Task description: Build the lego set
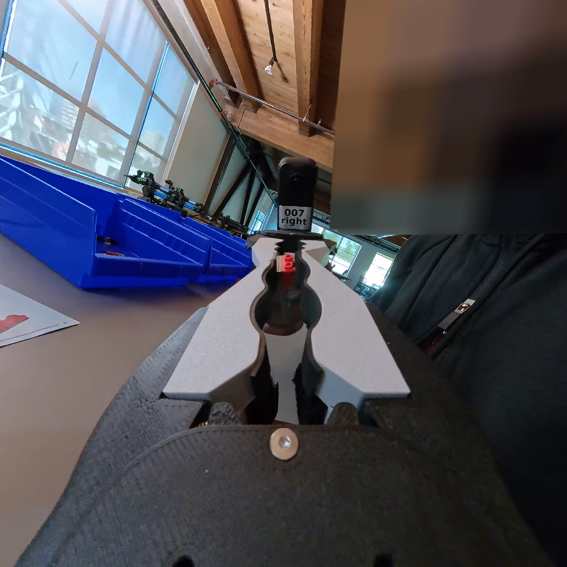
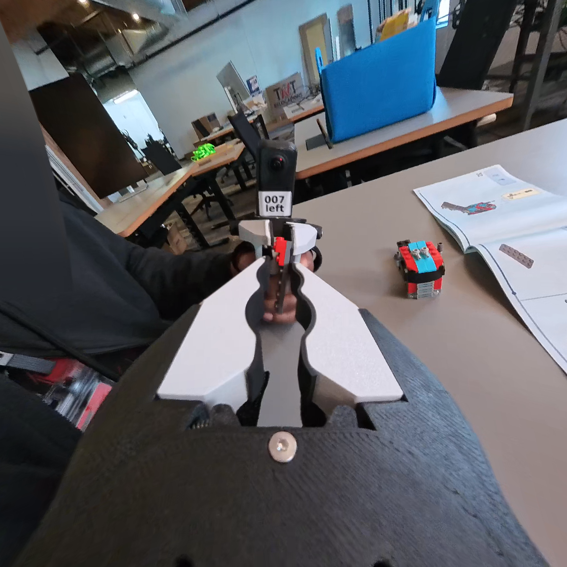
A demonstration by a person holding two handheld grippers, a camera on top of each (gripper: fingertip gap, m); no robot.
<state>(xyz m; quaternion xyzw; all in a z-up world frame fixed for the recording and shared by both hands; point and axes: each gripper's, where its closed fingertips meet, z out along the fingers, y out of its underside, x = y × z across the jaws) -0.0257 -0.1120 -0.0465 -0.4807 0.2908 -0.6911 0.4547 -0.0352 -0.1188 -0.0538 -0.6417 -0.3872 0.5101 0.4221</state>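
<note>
A small lego assembly [image 2: 279, 249] of red and grey bricks sits on the end of a long dark grey plate [image 2: 280, 290], held in the air above the table. My left gripper [image 1: 287, 253] faces the right one and is shut on the brick end; it also shows in the right wrist view [image 2: 279, 242]. My right gripper [image 2: 279, 264] meets it tip to tip, its fingers closed around the same assembly, with the plate running down between them. In the left wrist view the assembly [image 1: 287, 261] shows as red and white bricks between my fingertips.
A red, light-blue and black lego truck cab [image 2: 420, 271] stands on the grey table [image 2: 399, 383]. An open instruction booklet [image 2: 506, 233] lies at the right and also shows in the left wrist view [image 1: 27, 320]. Blue parts bins [image 1: 129, 242] stand beyond. A person's dark jacket [image 2: 92, 276] is close. Both grippers' tips are close together, under 4 cm apart.
</note>
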